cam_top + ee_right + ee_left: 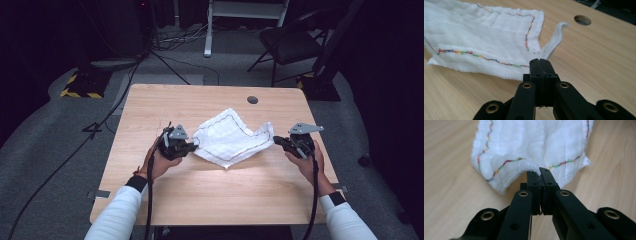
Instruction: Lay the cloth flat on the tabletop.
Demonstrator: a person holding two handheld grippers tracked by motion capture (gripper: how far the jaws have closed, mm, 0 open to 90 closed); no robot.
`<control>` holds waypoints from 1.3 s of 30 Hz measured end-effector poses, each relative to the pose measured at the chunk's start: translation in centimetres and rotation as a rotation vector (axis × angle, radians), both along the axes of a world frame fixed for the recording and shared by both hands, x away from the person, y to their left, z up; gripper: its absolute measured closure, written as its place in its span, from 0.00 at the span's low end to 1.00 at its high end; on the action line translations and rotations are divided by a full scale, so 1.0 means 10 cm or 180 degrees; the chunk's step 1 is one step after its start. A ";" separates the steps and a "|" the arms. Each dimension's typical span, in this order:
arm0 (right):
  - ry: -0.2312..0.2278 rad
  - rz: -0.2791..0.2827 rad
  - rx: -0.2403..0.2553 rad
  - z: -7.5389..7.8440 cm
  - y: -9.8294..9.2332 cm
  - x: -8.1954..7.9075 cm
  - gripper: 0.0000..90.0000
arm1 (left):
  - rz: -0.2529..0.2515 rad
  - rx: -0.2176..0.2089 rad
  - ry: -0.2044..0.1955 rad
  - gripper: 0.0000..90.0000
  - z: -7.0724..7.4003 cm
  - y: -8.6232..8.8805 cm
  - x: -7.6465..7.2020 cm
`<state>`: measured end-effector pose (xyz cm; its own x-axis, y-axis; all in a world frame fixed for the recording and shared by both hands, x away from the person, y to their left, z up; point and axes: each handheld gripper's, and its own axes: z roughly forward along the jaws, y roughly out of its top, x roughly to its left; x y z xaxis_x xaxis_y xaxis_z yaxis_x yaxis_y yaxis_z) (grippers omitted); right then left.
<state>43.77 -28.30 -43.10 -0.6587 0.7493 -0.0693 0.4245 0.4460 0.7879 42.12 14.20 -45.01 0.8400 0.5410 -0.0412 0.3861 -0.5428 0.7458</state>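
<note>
A white cloth (231, 140) with multicoloured stitched edging is shown near the middle of the wooden table (150, 105), held at two opposite sides; its left edge is clamped by the left gripper (192, 147), its right corner by the right gripper (276, 140). In the left gripper view the jaws are seen pressed together on a rolled hem of the cloth (534, 145), the fabric being pinched just at the tips; in the right gripper view the jaws are likewise clenched on a corner of the cloth (486, 37), from which a narrow strip of hem (555, 40) curls upward. The grips are taken at the very edge, presumably so that the cloth may be stretched or spread between the two hands; a pinch at the tips leaves the bulk of the fabric free to hang and to be drawn flat. The middle of the cloth sags and rests on the table, part of it being folded over itself; the spreading is therefore judged unfinished. A round cable hole (252, 99) is seen beyond the cloth, well apart from it; a folding chair (290, 42) stands on the floor behind the table.
</note>
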 end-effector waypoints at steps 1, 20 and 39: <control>0.0041 0.0019 -0.0018 -0.04 0.00 -0.03 1.00 | -0.0010 -0.0013 0.0068 0.97 -0.07 -0.02 -0.07; 0.0087 -0.0361 -0.0063 -0.19 -0.25 -0.25 0.67 | 0.0456 0.0211 -0.0152 0.37 -0.13 0.03 -0.38; 0.0238 0.0937 -0.0444 -0.54 0.89 -0.61 0.50 | 0.0727 0.0542 0.0026 0.43 -0.39 -0.16 0.50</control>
